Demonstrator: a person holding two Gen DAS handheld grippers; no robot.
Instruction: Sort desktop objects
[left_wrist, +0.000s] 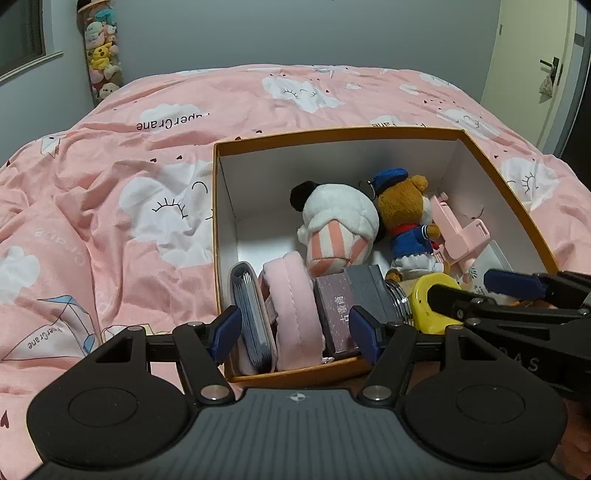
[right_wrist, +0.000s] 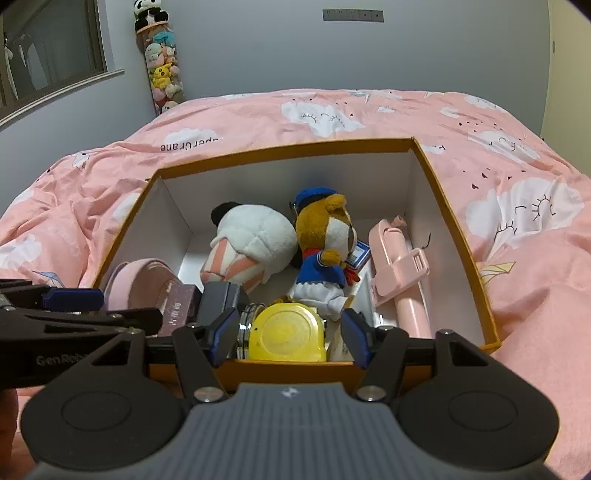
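Both hand-held grippers hovering apart, gripping nothing, over box (right_wrist: 458, 236).
Tape measure (right_wrist: 288, 332) at 6 o'clock is looking hard and slick; judged best pinched across flat faces.

Dim, even indoor light, soft shadows in the box (left_wrist: 369, 133); sharp focus, strong fisheye bending, dark corners.

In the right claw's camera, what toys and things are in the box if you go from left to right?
Pink pouch → white plush → brown bear in a blue sailor suit → pink stick with a clip.
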